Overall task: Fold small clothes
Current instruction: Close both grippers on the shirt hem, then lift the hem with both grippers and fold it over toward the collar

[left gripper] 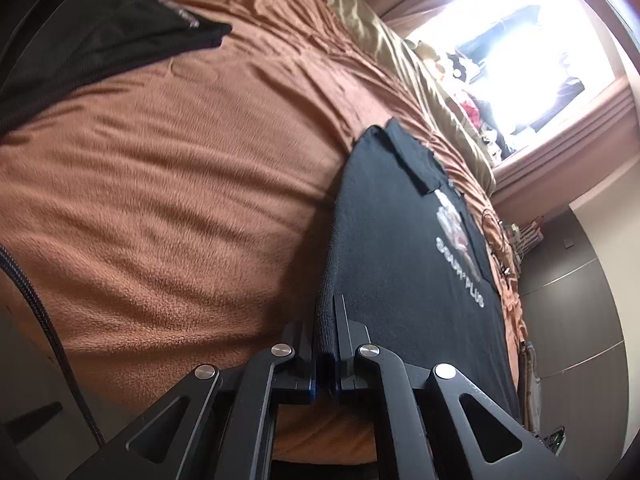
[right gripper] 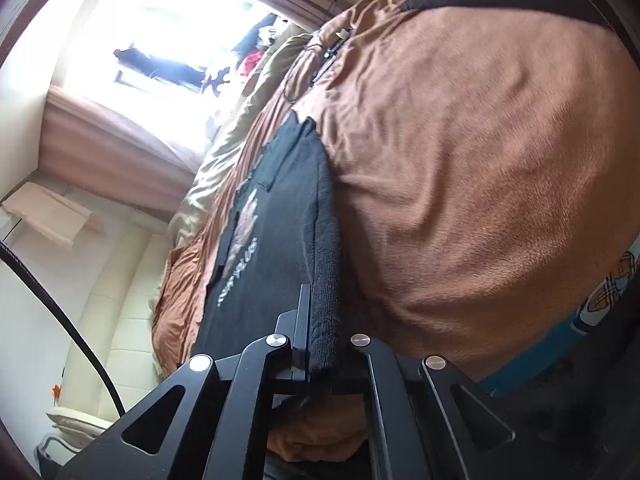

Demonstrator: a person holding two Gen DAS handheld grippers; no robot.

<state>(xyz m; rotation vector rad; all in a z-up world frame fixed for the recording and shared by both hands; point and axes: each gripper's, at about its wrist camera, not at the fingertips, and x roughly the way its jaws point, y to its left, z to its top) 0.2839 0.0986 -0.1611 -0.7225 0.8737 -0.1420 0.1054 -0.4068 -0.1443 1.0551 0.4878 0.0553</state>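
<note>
The black T-shirt (left gripper: 400, 248) lies on the brown blanket (left gripper: 168, 184) of a bed, its near hem pinched at both ends. The left gripper (left gripper: 326, 332) is clamped narrow on a fold of that hem, and the right gripper (right gripper: 324, 320) is likewise closed tight on a bunched edge of the shirt. Further off, the shirt's white print (left gripper: 456, 240) faces up. Another dark garment (left gripper: 100, 40) lies far across the blanket, and a bright window (left gripper: 516, 52) stands behind.

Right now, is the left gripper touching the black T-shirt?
Touching. The left wrist view shows the left gripper shut on the black T-shirt, its edge pinched between the fingers.
</note>
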